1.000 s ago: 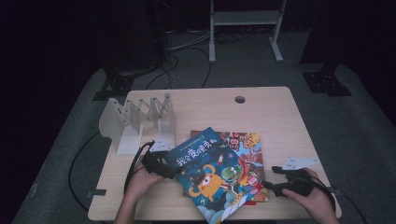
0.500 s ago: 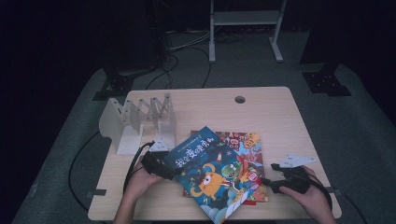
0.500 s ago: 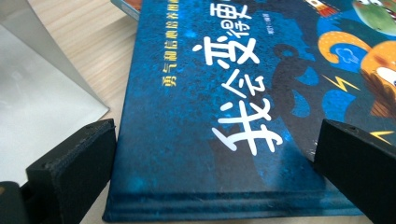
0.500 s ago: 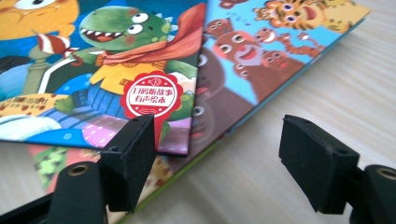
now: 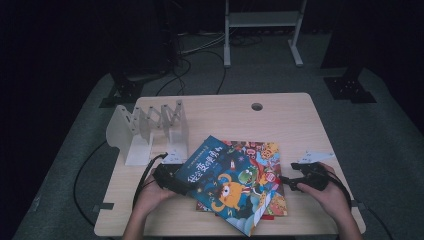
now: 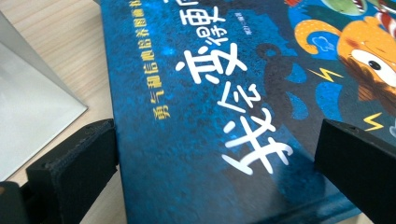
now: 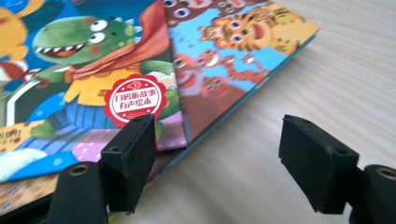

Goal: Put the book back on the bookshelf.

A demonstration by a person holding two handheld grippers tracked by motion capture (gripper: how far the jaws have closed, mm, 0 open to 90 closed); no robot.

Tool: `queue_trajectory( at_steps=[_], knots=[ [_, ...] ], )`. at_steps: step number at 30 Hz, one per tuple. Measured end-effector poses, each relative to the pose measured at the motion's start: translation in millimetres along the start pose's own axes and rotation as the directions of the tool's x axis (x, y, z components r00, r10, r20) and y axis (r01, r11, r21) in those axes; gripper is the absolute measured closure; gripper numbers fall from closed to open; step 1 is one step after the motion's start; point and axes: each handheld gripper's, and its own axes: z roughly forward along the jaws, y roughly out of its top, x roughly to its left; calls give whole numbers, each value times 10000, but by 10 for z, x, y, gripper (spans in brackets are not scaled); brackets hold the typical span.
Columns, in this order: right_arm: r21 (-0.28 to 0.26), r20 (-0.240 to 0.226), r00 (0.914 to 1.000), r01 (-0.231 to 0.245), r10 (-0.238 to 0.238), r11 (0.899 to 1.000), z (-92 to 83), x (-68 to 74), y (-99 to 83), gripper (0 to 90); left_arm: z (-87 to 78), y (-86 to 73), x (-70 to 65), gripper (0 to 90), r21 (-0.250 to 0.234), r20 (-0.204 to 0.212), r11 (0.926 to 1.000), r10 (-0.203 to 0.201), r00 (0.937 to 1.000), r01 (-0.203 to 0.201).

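The blue book [image 5: 222,175] lies askew atop the other picture books [image 5: 265,170] at the table's [image 5: 280,115] near edge; the left gripper [image 5: 186,186] straddles its corner, jaws wide, apparently not yet pinching; the right gripper [image 5: 284,179], part open and empty, sits at the stack's right edge; squaring or lifting the top book seems underway; next, close on the cover; the white rack [image 5: 150,130] stands just left, clear.

On my feed the wooden surface [image 5: 300,125] carries a white folding book rack [image 5: 150,127] at its left — well apart from a round cable hole [image 5: 257,106]. Beyond, a white stand [image 5: 262,20] sits on grey floor [image 5: 390,145].
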Motion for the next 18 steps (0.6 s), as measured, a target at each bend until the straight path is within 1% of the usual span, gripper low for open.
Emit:
queue_trajectory(
  at_steps=[2, 3, 6, 7, 8, 10, 11, 12, 14, 15, 16, 18],
  knots=[
    [3, 35, 10000, -50, 50, 10000, 15, -24, 17, 265, 2, -9, -7, 0, -46, 57, 10000, -66, 10000, 66],
    [45, 145, 9999, -89, 88, 10000, 46, -73, 57, 270, -4, -19, -17, 0, -23, 105, 10000, -34, 9999, 34],
    [35, 310, 9994, -185, 184, 9998, 107, -142, 123, 280, -8, -21, -33, 0, 3, 143, 10000, 1, 9999, -1],
    [41, 374, 9992, -165, 163, 9999, 128, -167, 150, 280, -14, -23, -52, 0, 26, 140, 10000, 74, 9999, -75],
    [41, 374, 9992, -165, 163, 9999, 128, -167, 150, 280, -14, -23, -52, 0, 26, 140, 10000, 74, 9999, -75],
    [124, 545, 9984, -175, 168, 9998, 192, -232, 232, 284, -18, -30, -78, 0, 33, 189, 9999, 120, 9997, -121],
    [124, 545, 9984, -175, 168, 9998, 192, -232, 232, 284, -18, -30, -78, 0, 33, 189, 9999, 120, 9997, -121],
    [200, 683, 9976, -165, 151, 9997, 231, -272, 288, 283, -22, -35, -97, 0, 46, 207, 9999, 136, 9997, -137],
    [229, 739, 9971, -183, 165, 9996, 251, -291, 316, 285, -23, -37, -106, 0, 31, 236, 9999, 135, 9996, -135],
    [232, 857, 9960, -254, 233, 9994, 292, -330, 363, 292, -25, -43, -125, 0, 39, 284, 9998, 176, 9994, -177],
    [232, 857, 9960, -254, 233, 9994, 292, -330, 363, 292, -25, -43, -125, 0, 39, 284, 9998, 176, 9994, -177],
    [247, 936, 9952, -314, 289, 9992, 329, -378, 405, 293, -23, -47, -142, 0, 34, 330, 9997, 230, 9992, -231]
  ],
)
